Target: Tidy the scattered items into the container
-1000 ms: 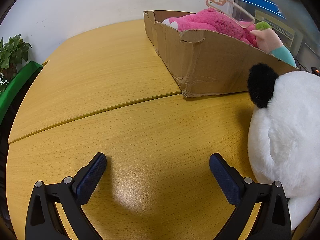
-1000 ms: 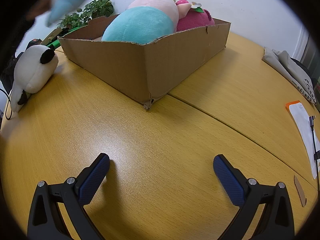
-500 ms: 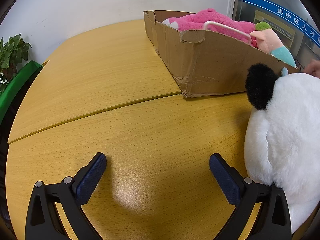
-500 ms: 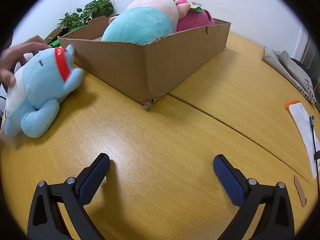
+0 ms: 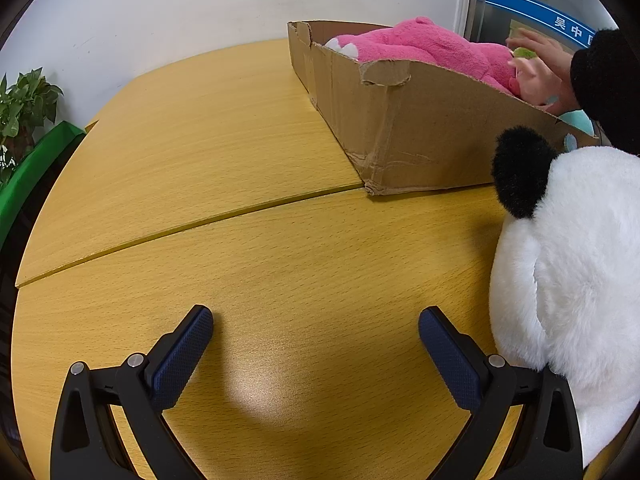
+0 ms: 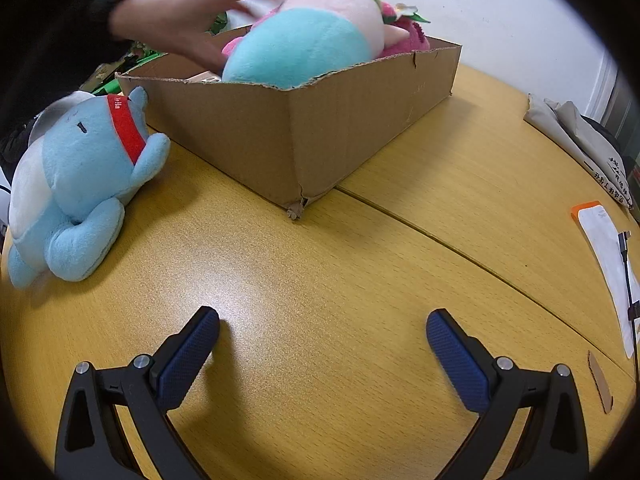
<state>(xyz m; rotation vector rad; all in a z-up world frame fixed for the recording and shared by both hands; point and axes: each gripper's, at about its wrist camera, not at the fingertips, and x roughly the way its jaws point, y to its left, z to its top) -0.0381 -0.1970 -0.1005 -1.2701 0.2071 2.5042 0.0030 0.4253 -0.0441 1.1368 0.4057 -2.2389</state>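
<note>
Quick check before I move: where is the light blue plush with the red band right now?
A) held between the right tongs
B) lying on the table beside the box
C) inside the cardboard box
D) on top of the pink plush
B: the light blue plush lies on the table against the outside of the cardboard box, while the right tongs are open with nothing between them.

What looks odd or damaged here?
The cardboard box is torn at its near corner and ragged along the rim. A bare hand reaches over the plush toys inside it, while both grippers sit open over the table.
</note>
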